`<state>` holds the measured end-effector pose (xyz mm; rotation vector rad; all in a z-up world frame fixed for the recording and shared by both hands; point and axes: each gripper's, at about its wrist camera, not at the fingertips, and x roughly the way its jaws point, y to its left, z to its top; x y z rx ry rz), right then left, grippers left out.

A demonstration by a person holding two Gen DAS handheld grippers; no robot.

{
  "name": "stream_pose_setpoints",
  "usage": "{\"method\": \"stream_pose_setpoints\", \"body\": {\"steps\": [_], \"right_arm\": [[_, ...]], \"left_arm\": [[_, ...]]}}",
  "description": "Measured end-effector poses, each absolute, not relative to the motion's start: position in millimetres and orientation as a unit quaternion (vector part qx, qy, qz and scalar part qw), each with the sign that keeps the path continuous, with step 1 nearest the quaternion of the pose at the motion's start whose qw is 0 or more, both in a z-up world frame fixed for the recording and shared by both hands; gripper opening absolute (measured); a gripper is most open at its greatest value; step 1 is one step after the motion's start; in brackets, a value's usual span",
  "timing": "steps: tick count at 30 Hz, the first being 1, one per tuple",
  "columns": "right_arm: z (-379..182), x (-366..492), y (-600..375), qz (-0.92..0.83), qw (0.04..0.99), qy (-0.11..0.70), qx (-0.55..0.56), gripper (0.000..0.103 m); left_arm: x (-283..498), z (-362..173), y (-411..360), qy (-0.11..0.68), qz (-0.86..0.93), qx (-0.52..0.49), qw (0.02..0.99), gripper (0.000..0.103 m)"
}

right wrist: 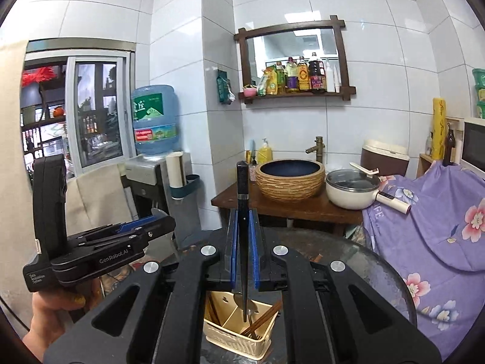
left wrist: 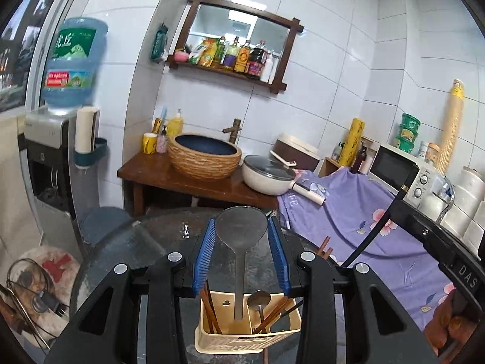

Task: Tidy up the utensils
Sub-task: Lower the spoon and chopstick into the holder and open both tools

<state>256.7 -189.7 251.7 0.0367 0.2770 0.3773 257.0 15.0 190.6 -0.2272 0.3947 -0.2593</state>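
My left gripper (left wrist: pixel 241 227) is shut on the broad head of a grey spoon (left wrist: pixel 239 273), whose handle hangs straight down over the left compartment of a cream utensil basket (left wrist: pixel 242 344). In the basket stand brown chopsticks (left wrist: pixel 210 309) and a metal spoon (left wrist: pixel 259 300). My right gripper (right wrist: pixel 242 215) is shut on a black chopstick (right wrist: pixel 242 182) held upright, its thin tip hanging over the basket (right wrist: pixel 233 341). In the right wrist view a hand holds the left gripper (right wrist: pixel 151 223) at the left. Whether either tip touches the basket is unclear.
The basket stands on a round glass table (left wrist: pixel 169 236); more brown chopsticks (left wrist: pixel 324 245) lie on it. Behind are a wooden stand with a woven basin (left wrist: pixel 204 159), a white lidded pan (left wrist: pixel 268 177), a purple floral cloth (left wrist: pixel 363 212), and a water dispenser (left wrist: pixel 51 151) at the left.
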Motion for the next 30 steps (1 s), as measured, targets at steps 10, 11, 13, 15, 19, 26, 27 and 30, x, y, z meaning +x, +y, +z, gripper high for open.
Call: {"method": "stream_pose_setpoints", "body": {"steps": [10, 11, 13, 15, 19, 26, 27, 30], "right_arm": [[182, 284, -186, 0.176, 0.964, 0.197, 0.025, 0.008], [177, 284, -186, 0.175, 0.964, 0.200, 0.025, 0.008], [165, 288, -186, 0.175, 0.961, 0.212, 0.026, 0.008], [156, 290, -186, 0.176, 0.959, 0.219, 0.027, 0.008], [143, 294, -188, 0.175, 0.956, 0.232, 0.034, 0.008], [135, 297, -192, 0.168, 0.958, 0.230, 0.035, 0.008], [135, 297, -193, 0.168, 0.958, 0.230, 0.035, 0.008], [135, 296, -194, 0.169, 0.959, 0.227, 0.033, 0.008]], "left_arm": [[265, 121, 7, 0.244, -0.120, -0.097, 0.957, 0.035], [265, 117, 7, 0.246, -0.120, -0.095, 0.957, 0.035], [265, 108, 5, 0.254, -0.122, -0.093, 0.955, 0.035], [267, 101, 4, 0.259, -0.122, -0.089, 0.954, 0.035], [269, 87, 1, 0.268, -0.118, -0.076, 0.953, 0.035], [272, 69, -3, 0.283, -0.119, -0.068, 0.949, 0.035], [272, 68, -4, 0.285, -0.118, -0.066, 0.949, 0.035], [272, 66, -5, 0.283, -0.114, -0.066, 0.950, 0.036]]}}
